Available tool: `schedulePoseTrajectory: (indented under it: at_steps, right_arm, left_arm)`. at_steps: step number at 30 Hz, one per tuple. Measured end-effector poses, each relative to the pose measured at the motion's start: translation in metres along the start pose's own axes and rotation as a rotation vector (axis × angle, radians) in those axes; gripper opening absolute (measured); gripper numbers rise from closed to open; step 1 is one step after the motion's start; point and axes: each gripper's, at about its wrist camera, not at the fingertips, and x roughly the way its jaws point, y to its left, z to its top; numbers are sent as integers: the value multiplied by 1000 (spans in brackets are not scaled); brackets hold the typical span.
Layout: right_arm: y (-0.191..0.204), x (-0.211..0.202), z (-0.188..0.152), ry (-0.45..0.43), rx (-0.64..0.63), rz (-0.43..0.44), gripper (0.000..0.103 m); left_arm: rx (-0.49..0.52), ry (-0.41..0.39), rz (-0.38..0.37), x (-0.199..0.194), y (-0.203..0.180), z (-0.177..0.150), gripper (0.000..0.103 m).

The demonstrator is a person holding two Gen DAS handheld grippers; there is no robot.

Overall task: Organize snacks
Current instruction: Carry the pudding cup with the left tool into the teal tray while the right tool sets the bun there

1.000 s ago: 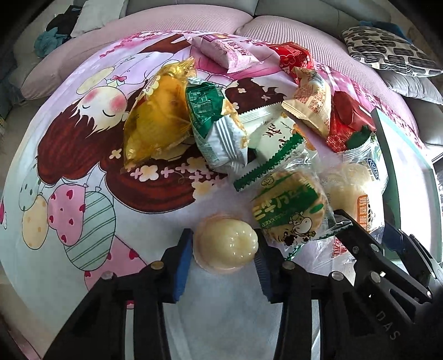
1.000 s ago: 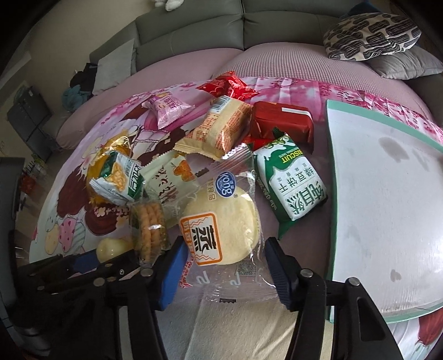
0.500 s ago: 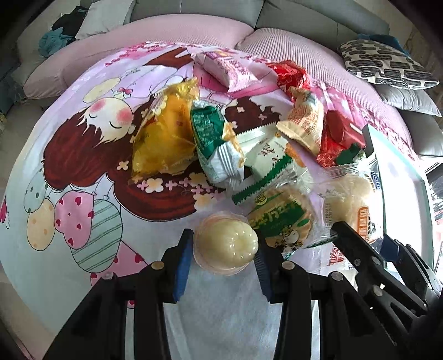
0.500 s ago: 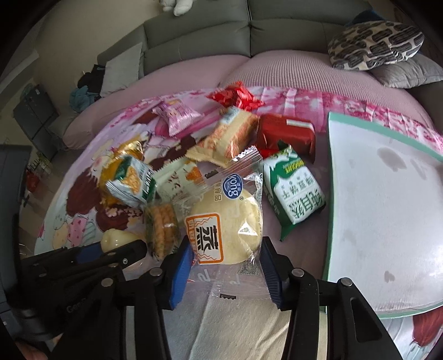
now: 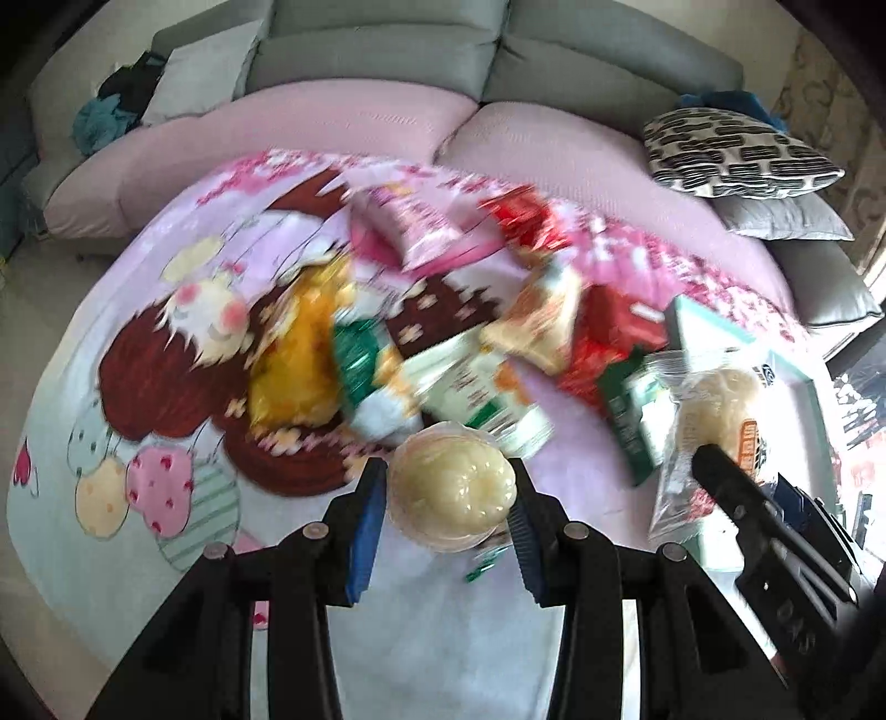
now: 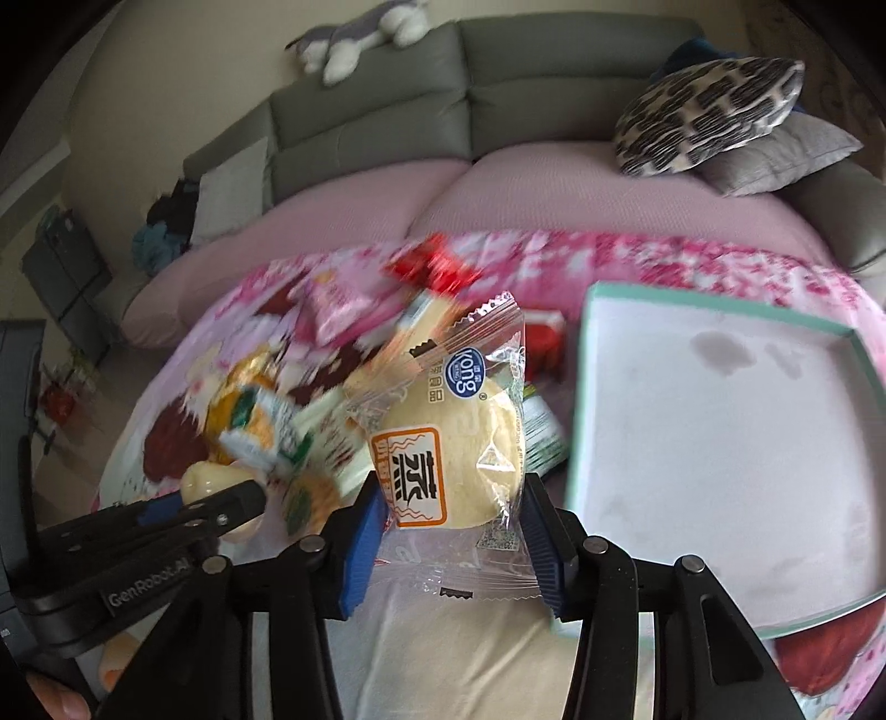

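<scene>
My left gripper [image 5: 446, 471] is shut on a pale yellow jelly cup [image 5: 454, 493], which hangs clear above the cartoon-print cloth [image 5: 138, 387]. My right gripper [image 6: 454, 490] is shut on a clear packet with a round steamed cake [image 6: 448, 443], lifted off the pile. The right wrist view shows the left gripper [image 6: 221, 504] and its jelly cup [image 6: 207, 479] low on the left. In the left wrist view the cake packet [image 5: 714, 410] hangs at the right. The remaining snacks lie blurred in a heap: a yellow packet [image 5: 299, 360], a green and white one [image 5: 371, 382], a pink one [image 5: 410, 227].
A shallow white tray with a teal rim [image 6: 692, 471] lies to the right of the heap with nothing in it. A grey sofa [image 6: 387, 111] curves behind, with a black-and-white pillow [image 6: 709, 111] and a plush toy [image 6: 354, 39] on it.
Both grippers have risen with their loads off the cloth. The right jaws closed onto the cake packet, which lay loose between them a second ago. The heap now looks smaller and farther.
</scene>
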Motion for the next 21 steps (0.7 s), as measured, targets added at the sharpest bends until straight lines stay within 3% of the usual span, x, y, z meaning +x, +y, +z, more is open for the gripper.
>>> schedulePoseTrajectory:
  at_steps: [8, 12, 21]
  right_arm:
    - [-76, -16, 17, -67, 173, -181, 51]
    - [-103, -20, 21, -90, 235, -206, 51]
    - [-148, -20, 28, -130, 288, -312, 51]
  left_arm:
    - [128, -59, -120, -1, -75, 34, 43]
    - [169, -73, -186, 5, -112, 43, 43]
    - [275, -99, -252, 36, -185, 55, 43]
